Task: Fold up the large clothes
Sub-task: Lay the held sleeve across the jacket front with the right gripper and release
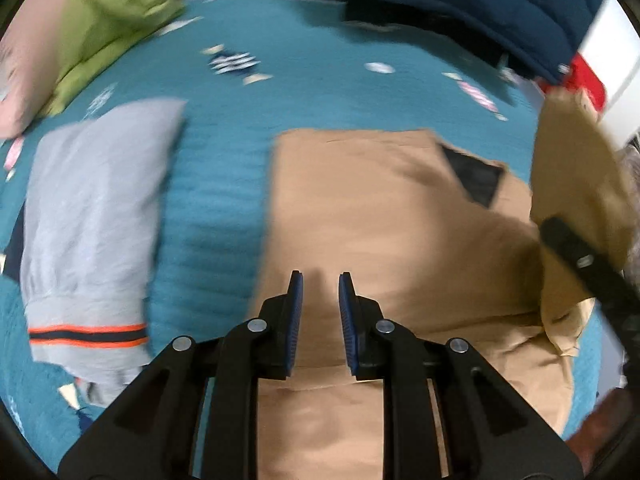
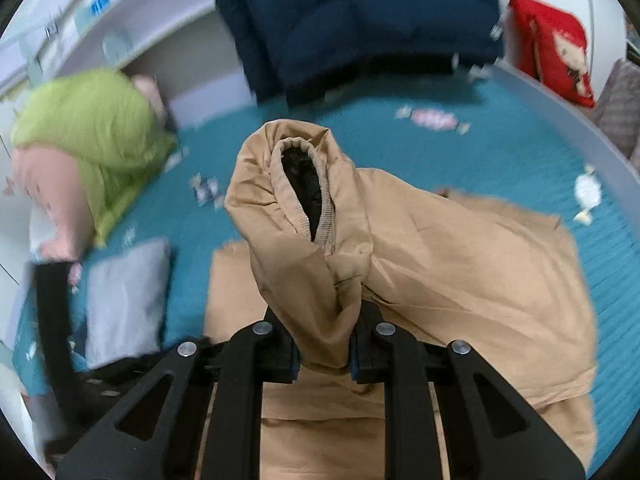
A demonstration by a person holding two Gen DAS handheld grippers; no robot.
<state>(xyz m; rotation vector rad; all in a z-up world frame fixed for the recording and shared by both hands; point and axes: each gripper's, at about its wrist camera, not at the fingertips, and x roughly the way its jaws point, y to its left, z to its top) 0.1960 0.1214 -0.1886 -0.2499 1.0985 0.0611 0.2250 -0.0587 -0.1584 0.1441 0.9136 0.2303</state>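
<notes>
A tan jacket (image 1: 380, 208) (image 2: 460, 272) lies spread on the teal bedspread (image 1: 224, 120). My right gripper (image 2: 322, 320) is shut on one of its sleeves and holds it up off the body; the ribbed cuff (image 2: 304, 184) with its black lining points away from me. In the left wrist view that lifted sleeve (image 1: 572, 168) hangs at the right edge beside the right gripper's black frame (image 1: 580, 260). My left gripper (image 1: 320, 280) hovers over the near part of the jacket, its blue pads a narrow gap apart with nothing between them. The picture is blurred by motion.
A folded grey garment with orange stripes (image 1: 92, 216) (image 2: 128, 300) lies left of the jacket. A green garment (image 1: 112, 12) (image 2: 88, 132) and a pink item (image 1: 24, 64) sit far left. A navy quilted jacket (image 1: 460, 0) (image 2: 360, 20) lies at the back, a red cushion (image 2: 552, 44) right.
</notes>
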